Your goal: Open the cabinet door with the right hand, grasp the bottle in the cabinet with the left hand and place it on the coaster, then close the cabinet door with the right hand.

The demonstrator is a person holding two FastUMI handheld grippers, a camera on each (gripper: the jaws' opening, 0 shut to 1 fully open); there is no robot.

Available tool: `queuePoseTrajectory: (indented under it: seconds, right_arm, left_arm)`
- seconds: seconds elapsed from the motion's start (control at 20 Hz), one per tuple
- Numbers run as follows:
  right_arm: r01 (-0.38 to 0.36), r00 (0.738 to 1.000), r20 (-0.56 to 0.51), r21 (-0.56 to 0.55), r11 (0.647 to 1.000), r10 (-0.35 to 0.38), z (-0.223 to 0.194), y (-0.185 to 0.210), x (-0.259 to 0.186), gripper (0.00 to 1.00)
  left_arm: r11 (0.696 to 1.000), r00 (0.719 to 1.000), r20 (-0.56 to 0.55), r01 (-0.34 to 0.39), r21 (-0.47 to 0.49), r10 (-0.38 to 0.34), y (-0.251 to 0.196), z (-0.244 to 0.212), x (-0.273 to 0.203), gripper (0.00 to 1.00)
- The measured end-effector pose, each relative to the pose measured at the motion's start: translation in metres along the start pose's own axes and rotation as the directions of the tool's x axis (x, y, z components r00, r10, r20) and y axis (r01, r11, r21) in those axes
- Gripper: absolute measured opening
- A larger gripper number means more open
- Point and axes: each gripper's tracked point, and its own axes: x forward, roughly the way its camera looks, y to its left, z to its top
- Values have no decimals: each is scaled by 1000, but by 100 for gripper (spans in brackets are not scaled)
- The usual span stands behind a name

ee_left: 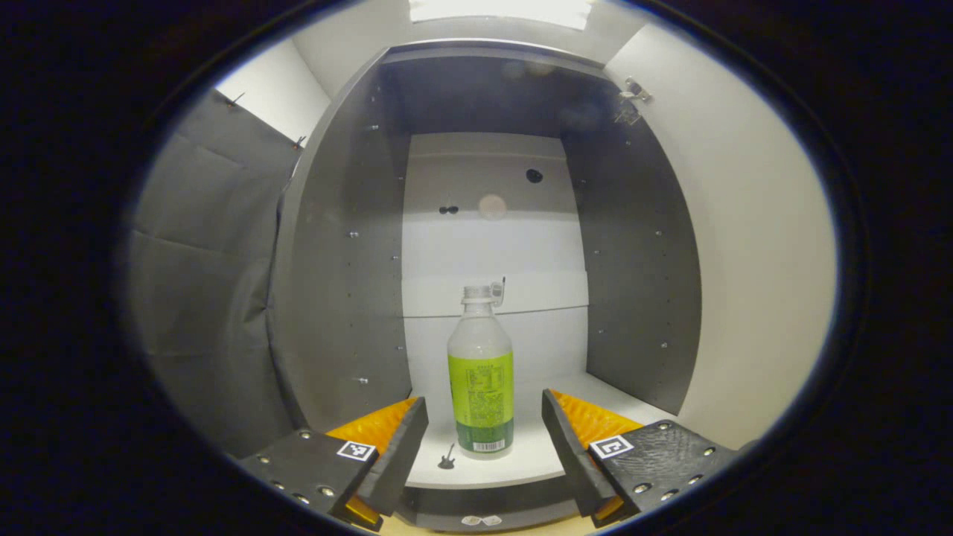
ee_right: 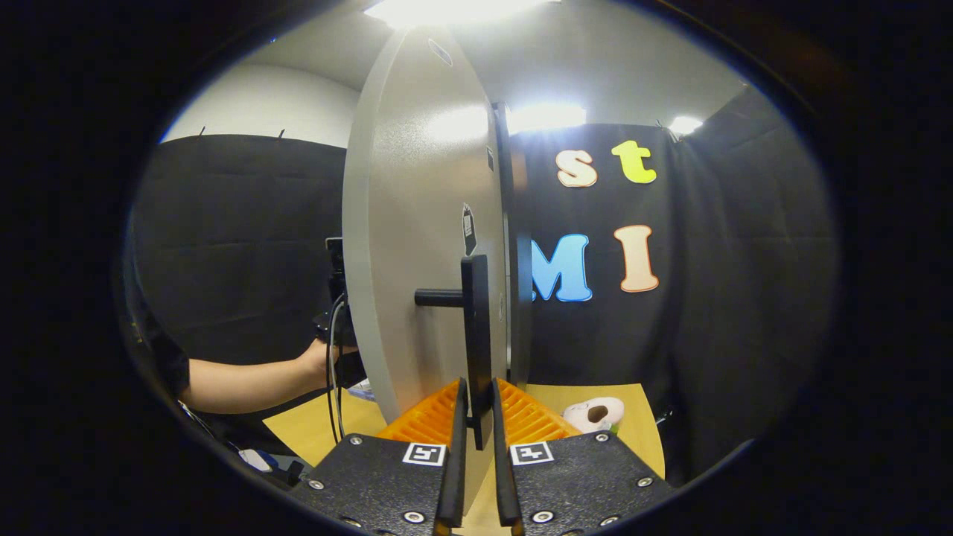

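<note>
We hold our left gripper (ee_left: 484, 439) spread around the bottle (ee_left: 481, 372) in the cabinet (ee_left: 350, 298); a bump could topple it. Our right gripper (ee_right: 476, 417) clamps the door handle (ee_right: 475, 335).

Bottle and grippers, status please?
Right gripper shut on door handle. Left gripper open, short of bottle. Bottle upright in cabinet; path clear.

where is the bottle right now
In the left gripper view the bottle stands upright on the cabinet floor, near its front edge, centred ahead of the open left tongs and not yet between them.
</note>
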Motion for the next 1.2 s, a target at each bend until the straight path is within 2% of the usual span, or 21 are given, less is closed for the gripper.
queuePoseTrajectory:
  seconds: [0.3, 0.4, 0.45, 0.5, 0.55, 0.6, 0.65, 0.8, 0.9, 0.95, 1.05, 1.2]
  right_arm:
    - [-11, 1000, -28, -13, 1000, 10, -15, -1, -15, 17]
    - [10, 999, -47, 7, 1000, -10, -22, -16, -27, 37]
    - [17, 999, -37, 24, 1000, -16, -21, -19, -29, 57]
    - [50, 999, -16, 36, 998, -49, -17, -30, -33, 64]
    - [110, 994, 4, 40, 993, -110, -15, -48, -36, 81]
    - [178, 984, 15, 40, 983, -179, -15, -68, -39, 89]
    - [236, 971, 21, 46, 971, -237, -18, -82, -41, 94]
    - [343, 939, -1, 106, 934, -344, -31, -110, -46, 93]
    - [373, 927, -25, 132, 918, -374, -40, -118, -51, 94]
    - [388, 921, -32, 133, 912, -387, -44, -122, -53, 94]
    - [411, 911, -50, 126, 903, -408, -51, -128, -55, 93]
    - [424, 906, -71, 118, 898, -418, -60, -131, -56, 94]
  left_arm:
    - [1000, 1000, -19, -9, 14, 9, 1, -8, 30, 88]
    - [1000, 999, -39, -11, 25, 12, -3, -10, 40, 88]
    - [1000, 999, -33, -9, 24, 10, -3, -10, 44, 88]
    - [1000, 1000, -26, -4, 25, 5, -5, -7, 49, 91]
    - [1000, 1000, -21, -2, 29, 3, -6, -6, 53, 88]
    - [1000, 1000, -23, 0, 30, 1, -8, -6, 57, 88]
    - [1000, 1000, -23, 2, 30, -2, -10, -7, 61, 88]
    - [999, 1000, -24, -4, 35, 5, -11, -11, 70, 88]
    - [999, 999, -30, -20, 46, 21, -8, -14, 75, 80]
    - [998, 999, -32, -33, 51, 35, -4, -18, 79, 94]
    - [997, 998, -20, -64, 35, 65, 4, -17, 81, 67]
    - [995, 995, -25, -91, 47, 92, 8, -13, 77, 68]
